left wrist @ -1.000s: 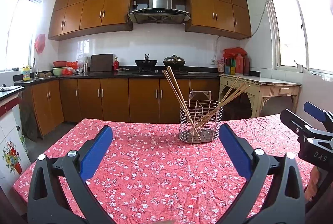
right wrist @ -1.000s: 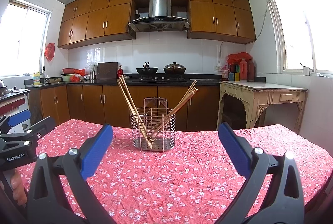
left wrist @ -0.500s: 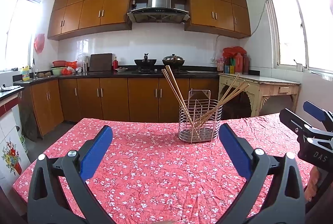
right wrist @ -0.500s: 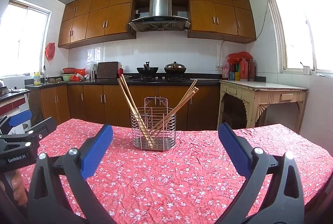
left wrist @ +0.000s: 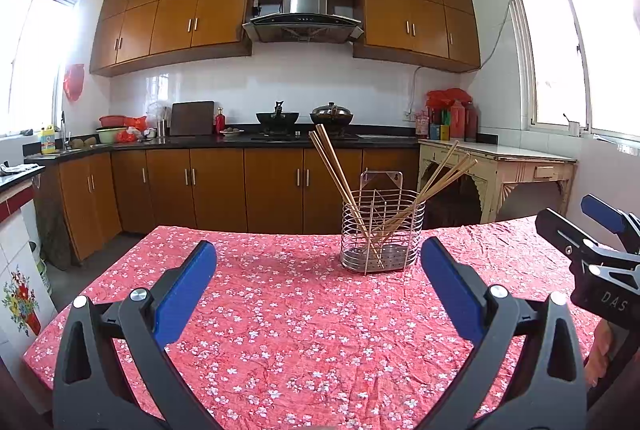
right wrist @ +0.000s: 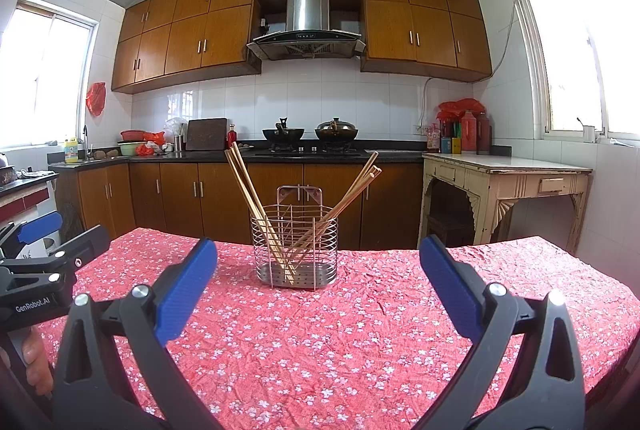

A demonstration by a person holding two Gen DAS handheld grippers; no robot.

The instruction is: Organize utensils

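A wire utensil holder (left wrist: pixel 382 232) stands on the red floral tablecloth (left wrist: pixel 288 318) near the far edge; it also shows in the right wrist view (right wrist: pixel 295 246). Several wooden chopsticks (left wrist: pixel 340 182) lean inside it, some to the left, some to the right (right wrist: pixel 352 186). My left gripper (left wrist: pixel 318 266) is open and empty, held above the cloth short of the holder. My right gripper (right wrist: pixel 318 266) is open and empty too, facing the holder. Each gripper shows at the edge of the other's view: the right one (left wrist: pixel 600 234), the left one (right wrist: pixel 44 246).
The table's far edge (right wrist: pixel 440 250) drops to the kitchen floor. Behind are brown cabinets (left wrist: pixel 216 186), a stove with two woks (left wrist: pixel 304 118) and a cream side table (left wrist: pixel 516 166) at the right.
Both views have shifted very slightly; the holder sits a touch higher in the frames. Both grippers stay open and empty.
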